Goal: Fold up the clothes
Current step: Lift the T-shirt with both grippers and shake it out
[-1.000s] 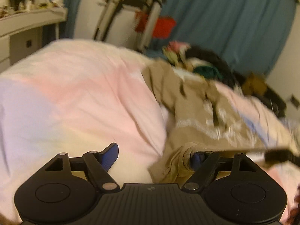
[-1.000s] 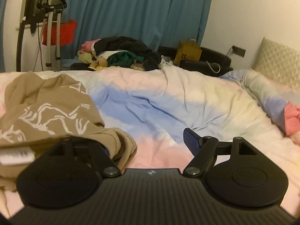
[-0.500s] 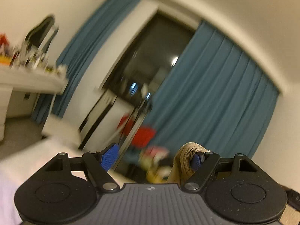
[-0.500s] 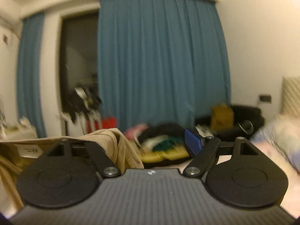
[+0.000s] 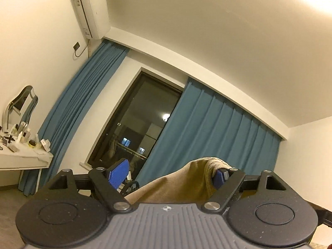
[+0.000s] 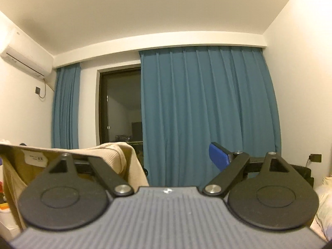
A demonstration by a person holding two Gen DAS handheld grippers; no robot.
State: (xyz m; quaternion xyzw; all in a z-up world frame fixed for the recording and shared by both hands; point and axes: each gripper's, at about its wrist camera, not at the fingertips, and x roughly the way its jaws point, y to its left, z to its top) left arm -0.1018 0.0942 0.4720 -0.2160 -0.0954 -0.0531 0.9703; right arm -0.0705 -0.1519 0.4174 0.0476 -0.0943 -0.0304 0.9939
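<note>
A tan sweatshirt (image 5: 182, 184) hangs in the air, held up from both ends. In the left wrist view its ribbed edge is hooked over the right finger, whose blue pad (image 5: 220, 178) peeks out beside it. The left gripper (image 5: 169, 174) has its jaws wide apart, and the other blue pad (image 5: 119, 171) is bare. In the right wrist view the tan sweatshirt (image 6: 112, 153), with a white label (image 6: 35, 157), drapes over and hides the left finger. The right gripper (image 6: 168, 157) also stands wide open, its right pad (image 6: 219, 158) bare. The bed below is out of sight.
Both views tilt up at blue curtains (image 6: 207, 114), a dark window (image 5: 141, 124) and the ceiling. An air conditioner (image 5: 91, 10) is high on the left wall. A dressing table (image 5: 20, 155) with mirror and bottles stands left. A pillow (image 6: 323, 197) shows at right.
Both grippers have swung up from the bed, carrying the tan sweatshirt off the duvet. The views went from the bed to the curtains and ceiling. Jaw spacing looks the same.
</note>
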